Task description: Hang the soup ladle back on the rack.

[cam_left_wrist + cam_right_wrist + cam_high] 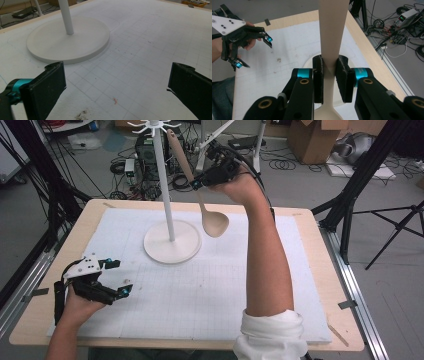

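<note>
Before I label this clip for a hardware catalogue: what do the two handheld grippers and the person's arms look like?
Both the left gripper and the right gripper are black linkage frames with flat black padded jaws and turquoise metal collars at the jaw joints. The left one carries a grey three-cornered plate with small dark holes. A black cable trails from the right one. A rolled-up white sleeve covers the right upper arm.

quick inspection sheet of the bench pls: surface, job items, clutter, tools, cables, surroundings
Surface: white gridded mat on a wooden table; small stains near the front.
Job's things: wooden spoon held in the air, bowl down, beside the white hook stand.
Clutter: nothing seen on the mat.
Grippers: right tool shut on the spoon handle; left tool open, empty, low over the mat.
Cables: one trails from the right tool; tangles on the floor.
Surroundings: cardboard boxes, tripod legs.
</note>
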